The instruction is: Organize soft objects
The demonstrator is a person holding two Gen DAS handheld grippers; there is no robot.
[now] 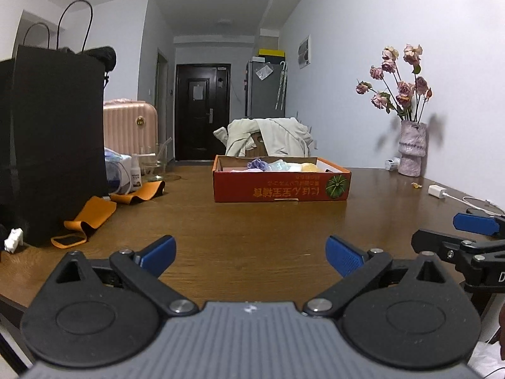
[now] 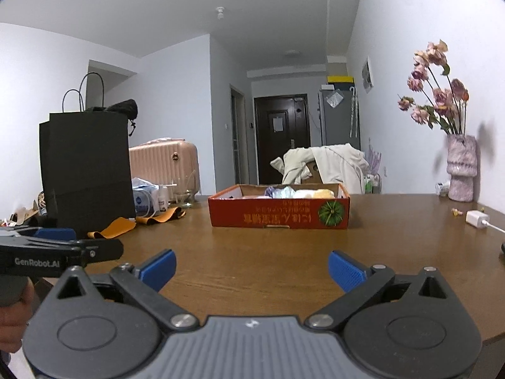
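A red cardboard box point(image 1: 281, 186) point(image 2: 277, 214) stands open on the brown table point(image 1: 252, 227), across its middle. Inside lie soft things: a purple one point(image 1: 257, 164), a pale blue one point(image 1: 279, 166) and a yellow one point(image 1: 308, 167), and their lower parts are hidden by the box wall. My left gripper point(image 1: 251, 252) hangs low over the table's near side, open, with nothing between its blue pads. My right gripper point(image 2: 251, 263) is beside it, also open and empty. Each shows in the other's view: my right gripper's blue pad point(image 1: 475, 223), my left gripper's blue pad point(image 2: 53, 233).
A tall black paper bag point(image 1: 56, 145) stands at the left with orange straps point(image 1: 94, 214) lying before it and small bottles and a glass behind. A vase of dried roses point(image 1: 410, 148) and a white charger with cable point(image 1: 437, 191) are at the right. A jacket-draped chair point(image 1: 268, 139) stands behind the box.
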